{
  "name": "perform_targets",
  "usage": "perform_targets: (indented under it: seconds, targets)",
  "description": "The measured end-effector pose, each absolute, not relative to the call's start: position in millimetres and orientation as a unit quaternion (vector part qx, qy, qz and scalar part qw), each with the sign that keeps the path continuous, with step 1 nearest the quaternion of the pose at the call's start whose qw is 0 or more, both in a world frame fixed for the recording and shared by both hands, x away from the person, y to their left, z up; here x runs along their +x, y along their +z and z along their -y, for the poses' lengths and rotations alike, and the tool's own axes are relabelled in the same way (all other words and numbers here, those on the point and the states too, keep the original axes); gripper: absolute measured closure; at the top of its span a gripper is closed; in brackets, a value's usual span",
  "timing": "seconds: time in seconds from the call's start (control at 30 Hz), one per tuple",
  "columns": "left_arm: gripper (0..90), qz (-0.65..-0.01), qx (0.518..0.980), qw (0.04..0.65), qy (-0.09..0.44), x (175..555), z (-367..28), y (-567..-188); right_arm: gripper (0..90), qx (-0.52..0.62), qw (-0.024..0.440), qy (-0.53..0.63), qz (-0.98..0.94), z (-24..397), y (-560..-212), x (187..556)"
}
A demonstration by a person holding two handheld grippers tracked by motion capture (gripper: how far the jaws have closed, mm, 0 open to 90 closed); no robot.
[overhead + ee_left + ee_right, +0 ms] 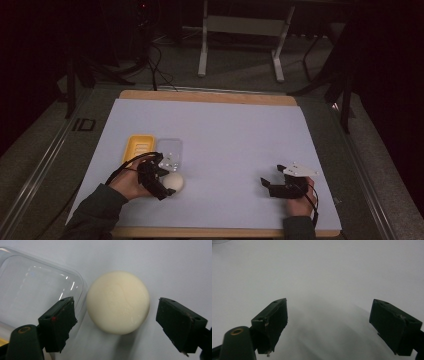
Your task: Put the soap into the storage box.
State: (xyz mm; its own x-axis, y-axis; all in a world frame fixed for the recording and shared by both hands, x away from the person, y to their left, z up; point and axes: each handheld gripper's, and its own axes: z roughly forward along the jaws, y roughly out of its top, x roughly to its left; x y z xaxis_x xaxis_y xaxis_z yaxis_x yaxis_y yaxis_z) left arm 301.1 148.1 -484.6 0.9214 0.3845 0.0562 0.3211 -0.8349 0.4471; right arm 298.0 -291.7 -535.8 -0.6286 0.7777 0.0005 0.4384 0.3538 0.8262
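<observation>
I'm looking down at the soap bar (118, 302), a round, cream-coloured, smooth puck with a faint line across its top, lying flat on the pale sheet (235, 135) that covers the desk (210, 96). My left gripper (161, 181) sits right over it, and its fingers (58, 321) are released: in the left gripper view the two black pads stand wide on either side of the soap, with clear gaps and no contact. Just beside the soap, touching or nearly so, is the rounded edge of a clear plastic lid (37, 287), and in the high view a yellow tray (139, 148) lies against that lid's far side. My right gripper (272, 186) rests well apart, low on the right of the sheet, its fingers (272, 320) also spread apart with nothing but bare sheet between them. There's plenty of open sheet in the middle and toward the far edge; the desk's wooden rim shows along the far and near sides. On the grey surround at the left I can read the letters "ID" (83, 124). I can't make out any stamp on the soap.
</observation>
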Motion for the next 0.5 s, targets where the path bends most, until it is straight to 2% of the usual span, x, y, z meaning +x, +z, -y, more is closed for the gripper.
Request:
perform_targets:
  seconds: [0.5]
  targets:
    - [14.9,-0.155,0.967,0.193,0.060,310,-130,-491,14.9,0.382,0.200,0.422,-0.798,292,-536,298]
